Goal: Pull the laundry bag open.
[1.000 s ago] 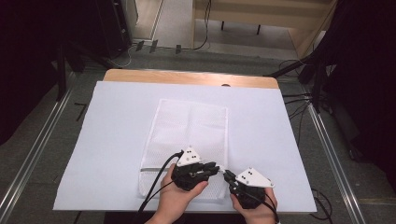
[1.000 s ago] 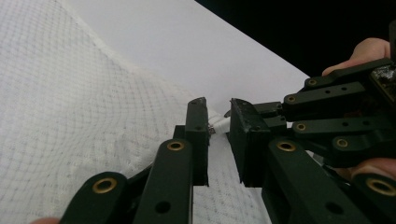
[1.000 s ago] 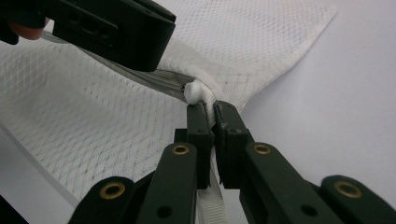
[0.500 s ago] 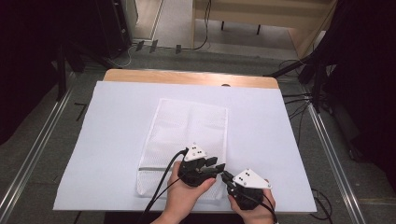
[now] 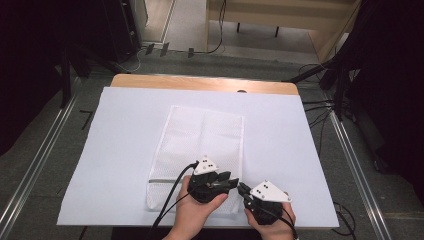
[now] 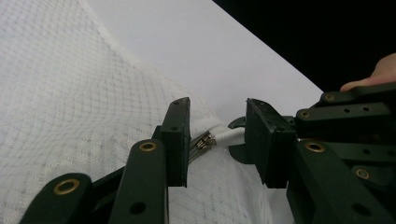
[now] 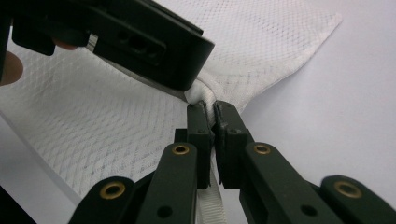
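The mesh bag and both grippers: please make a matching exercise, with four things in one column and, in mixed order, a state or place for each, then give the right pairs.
Things:
1. left gripper
2. right gripper
3. mesh bag
4. zipper pull

States or places:
A. lies flat on the white sheet
B. jaws shut on a white edge of the bag
C. jaws open
D. sits between two open jaws

Pairs: 1-C, 2-B, 3-A, 4-D

High view overhead; gripper views close on mesh bag (image 5: 205, 145)
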`<state>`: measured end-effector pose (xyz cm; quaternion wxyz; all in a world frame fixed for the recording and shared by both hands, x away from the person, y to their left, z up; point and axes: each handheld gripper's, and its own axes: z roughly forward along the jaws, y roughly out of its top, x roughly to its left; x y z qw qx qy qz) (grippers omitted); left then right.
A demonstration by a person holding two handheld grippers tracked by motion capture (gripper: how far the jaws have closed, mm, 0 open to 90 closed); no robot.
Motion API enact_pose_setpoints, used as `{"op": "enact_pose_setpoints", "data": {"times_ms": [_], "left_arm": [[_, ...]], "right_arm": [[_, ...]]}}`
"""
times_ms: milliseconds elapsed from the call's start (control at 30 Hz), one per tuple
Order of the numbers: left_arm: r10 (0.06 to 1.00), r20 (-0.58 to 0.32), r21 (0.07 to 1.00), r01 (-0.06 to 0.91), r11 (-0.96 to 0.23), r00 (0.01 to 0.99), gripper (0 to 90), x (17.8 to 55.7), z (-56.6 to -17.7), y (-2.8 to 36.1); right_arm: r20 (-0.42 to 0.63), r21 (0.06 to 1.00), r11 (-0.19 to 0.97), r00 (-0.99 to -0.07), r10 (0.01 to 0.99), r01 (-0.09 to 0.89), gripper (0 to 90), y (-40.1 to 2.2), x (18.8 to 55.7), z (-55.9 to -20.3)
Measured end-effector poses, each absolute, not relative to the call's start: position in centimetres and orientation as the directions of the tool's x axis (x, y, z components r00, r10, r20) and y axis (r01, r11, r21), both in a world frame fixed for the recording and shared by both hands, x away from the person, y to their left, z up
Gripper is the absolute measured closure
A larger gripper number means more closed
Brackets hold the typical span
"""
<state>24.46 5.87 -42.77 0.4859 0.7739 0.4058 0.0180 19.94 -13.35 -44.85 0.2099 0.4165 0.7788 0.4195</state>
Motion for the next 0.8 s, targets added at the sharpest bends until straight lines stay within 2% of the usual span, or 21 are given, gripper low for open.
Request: {"op": "enact_pose_setpoints", "data": {"times_ms": [100,333,800], "left_arm": [[0.646,-0.385,0.771,0.615,-0.168,0.659,60.4,24.74,-42.65,5.66],[0.653,-0.389,0.754,0.632,-0.181,0.65,59.5,24.95,-43.11,5.21],[0.64,-0.378,0.758,0.621,-0.201,0.669,63.2,24.75,-42.87,5.99]], "right_arm": [[0.02,0.826,0.307,-0.568,0.823,0.473,87.4,-13.15,19.92,-44.94],[0.021,0.826,0.308,-0.573,0.82,0.472,87.4,-13.12,19.88,-44.94],[0.021,0.831,0.301,-0.568,0.823,0.467,87.4,-13.45,19.93,-44.83]]}}
